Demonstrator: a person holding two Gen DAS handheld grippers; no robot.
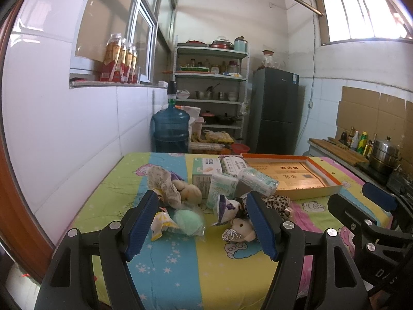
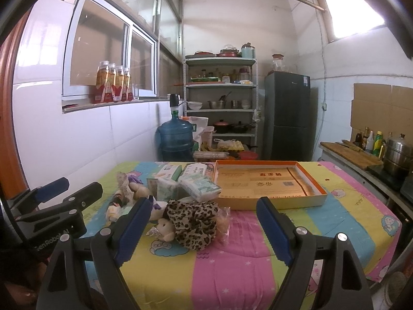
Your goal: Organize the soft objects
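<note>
Soft objects: plush toys (image 1: 189,192), leopard fabric (image 2: 193,222), tissue packs (image 1: 258,180) are lying clustered.
Surface (image 2: 232,258): striped cartoon cloth is carrying an orange tray (image 2: 268,180).
Tongs: you are holding left (image 1: 204,226) and right (image 2: 204,230) spread, empty.

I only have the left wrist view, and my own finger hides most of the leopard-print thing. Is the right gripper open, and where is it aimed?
Observer: The right gripper is open with nothing between its fingers, and it points at the leopard-print fabric.
Operator: Does that fabric touch the orange box?
Observer: No. It lies apart from the orange box, in front of its near left corner, bunched against the small plush toy.
Operator: Anything else beside it?
Observer: A crinkled clear bag sits against its right side.
</note>
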